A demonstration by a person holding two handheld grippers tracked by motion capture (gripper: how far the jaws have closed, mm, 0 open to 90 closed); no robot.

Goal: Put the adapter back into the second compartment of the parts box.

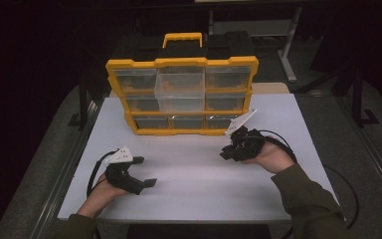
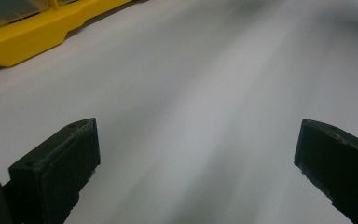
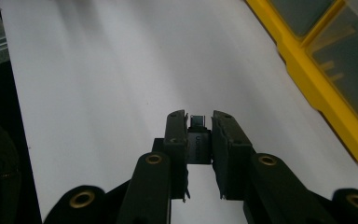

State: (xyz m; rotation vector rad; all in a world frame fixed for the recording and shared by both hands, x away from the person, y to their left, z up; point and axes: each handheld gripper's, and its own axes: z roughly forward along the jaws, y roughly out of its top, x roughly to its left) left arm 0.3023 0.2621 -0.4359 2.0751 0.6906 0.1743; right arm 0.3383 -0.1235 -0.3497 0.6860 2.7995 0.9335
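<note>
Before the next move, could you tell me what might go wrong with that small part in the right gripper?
The small dark part sits between the very tips of the right gripper, so it might slip or twist out. One clear drawer juts from the yellow organizer; the hand could knock it. The left gripper rests open on the table, near any sweep across.

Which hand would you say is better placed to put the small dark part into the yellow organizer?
The right: its tongs already clamp the small dark part beside the yellow organizer. The left tongs are open, farther away.
</note>
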